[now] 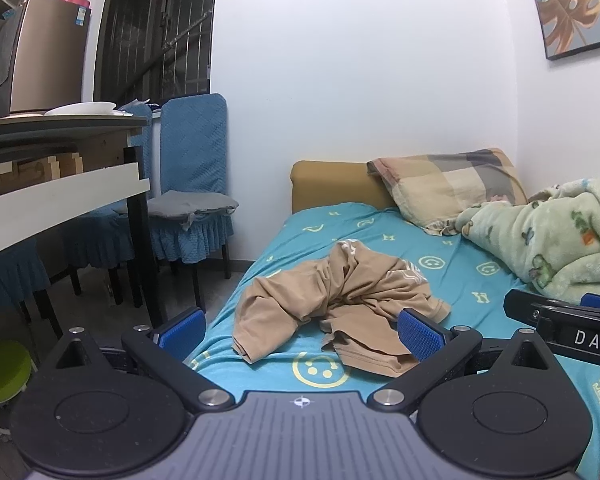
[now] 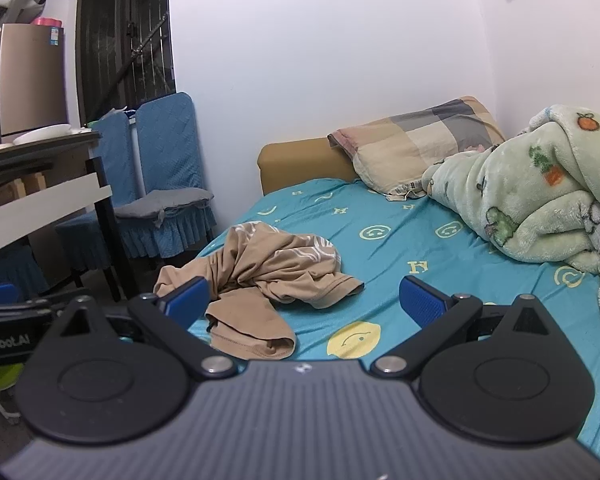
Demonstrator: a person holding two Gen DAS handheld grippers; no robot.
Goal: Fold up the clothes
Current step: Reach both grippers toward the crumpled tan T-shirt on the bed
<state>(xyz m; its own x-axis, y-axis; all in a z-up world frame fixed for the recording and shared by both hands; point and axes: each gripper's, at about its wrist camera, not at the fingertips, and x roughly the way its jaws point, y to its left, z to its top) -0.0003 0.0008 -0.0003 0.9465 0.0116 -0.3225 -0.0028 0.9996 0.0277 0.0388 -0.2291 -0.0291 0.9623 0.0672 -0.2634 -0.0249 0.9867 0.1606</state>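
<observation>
Left hand-held gripper (image 1: 300, 330) and right hand-held gripper (image 2: 304, 300): both spread wide, empty, short of the tan garment (image 1: 336, 300) crumpled on the bed (image 1: 460, 292). Expect light, limp, clingy cloth. You should pinch a hem or sleeve edge, not the bunched middle.

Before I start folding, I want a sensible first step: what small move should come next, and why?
Probably bring the left gripper down onto the near edge of the crumpled tan shirt. Both grippers have their jaws wide open and empty, and the shirt lies bunched on the blue sheet, so it needs spreading flat first.
</observation>
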